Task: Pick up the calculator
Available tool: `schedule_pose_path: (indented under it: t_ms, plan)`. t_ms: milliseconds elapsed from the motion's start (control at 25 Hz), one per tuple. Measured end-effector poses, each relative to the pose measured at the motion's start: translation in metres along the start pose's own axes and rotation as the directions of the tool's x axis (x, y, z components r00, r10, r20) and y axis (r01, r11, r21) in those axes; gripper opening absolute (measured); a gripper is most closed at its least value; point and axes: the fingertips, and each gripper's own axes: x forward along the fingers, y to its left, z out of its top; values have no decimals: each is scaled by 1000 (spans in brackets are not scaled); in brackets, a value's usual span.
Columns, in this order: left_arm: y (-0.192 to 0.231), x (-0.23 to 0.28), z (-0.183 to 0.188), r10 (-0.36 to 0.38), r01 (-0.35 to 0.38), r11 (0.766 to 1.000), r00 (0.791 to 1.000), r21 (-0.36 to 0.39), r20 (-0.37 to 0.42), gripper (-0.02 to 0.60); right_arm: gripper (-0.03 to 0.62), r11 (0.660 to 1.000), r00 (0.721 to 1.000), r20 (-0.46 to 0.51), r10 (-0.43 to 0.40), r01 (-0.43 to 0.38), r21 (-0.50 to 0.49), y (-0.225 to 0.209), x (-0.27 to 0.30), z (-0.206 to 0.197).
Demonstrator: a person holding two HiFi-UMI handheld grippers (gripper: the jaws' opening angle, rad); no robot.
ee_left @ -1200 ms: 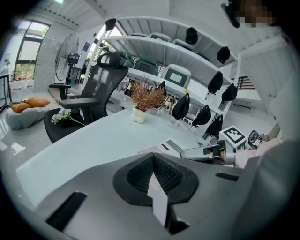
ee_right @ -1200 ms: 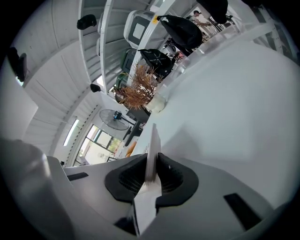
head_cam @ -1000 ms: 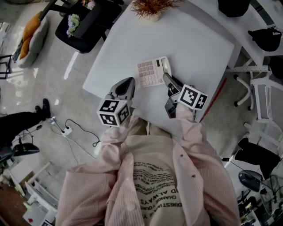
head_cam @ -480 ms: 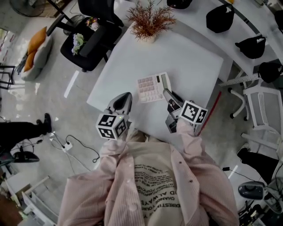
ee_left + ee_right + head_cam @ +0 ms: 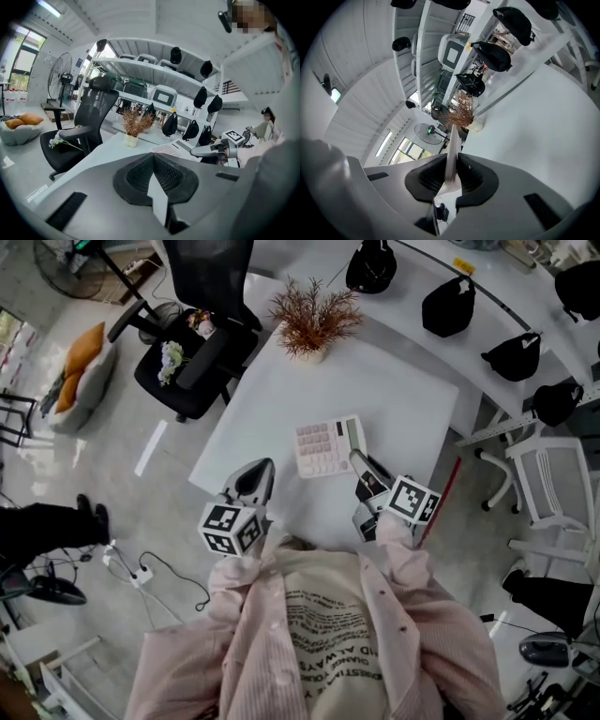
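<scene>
The pale pink-and-white calculator (image 5: 326,447) hangs over the white table (image 5: 394,390), pinched at its near right edge by my right gripper (image 5: 360,463). In the right gripper view it runs edge-on as a thin pale slab (image 5: 452,145) between the shut pads of the right gripper (image 5: 451,166). My left gripper (image 5: 253,480) is over the table's near left edge, jaws together and empty. The left gripper view has the left gripper (image 5: 153,161) shut, and off to its right the calculator (image 5: 168,147) with the right gripper (image 5: 211,151) on it.
A potted dried plant (image 5: 312,320) stands at the table's far edge. A black office chair (image 5: 202,324) is at the back left. Black bags (image 5: 448,304) sit on a curved white desk behind, white chairs (image 5: 553,484) to the right, cables (image 5: 159,521) on the floor.
Both grippers have risen and the table now looks smaller and farther below. The calculator stays in the right gripper's jaws. The left gripper is still shut and empty.
</scene>
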Motion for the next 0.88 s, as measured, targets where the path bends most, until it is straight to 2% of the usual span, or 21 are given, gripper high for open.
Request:
schedule_pose_path:
  t_ms: [440, 600, 880]
  plan:
    - [-3, -17, 30, -17, 14, 999, 997, 39, 75, 2, 52, 998, 994, 85, 66, -67, 7, 34, -16, 11]
    - [0, -21, 40, -25, 20, 999, 994, 48, 102, 2, 52, 999, 993, 115, 29, -32, 28, 36, -24, 13]
    - [0, -31, 51, -25, 17, 998, 992, 65, 125, 2, 52, 998, 983, 178, 39, -48, 48, 50, -33, 24]
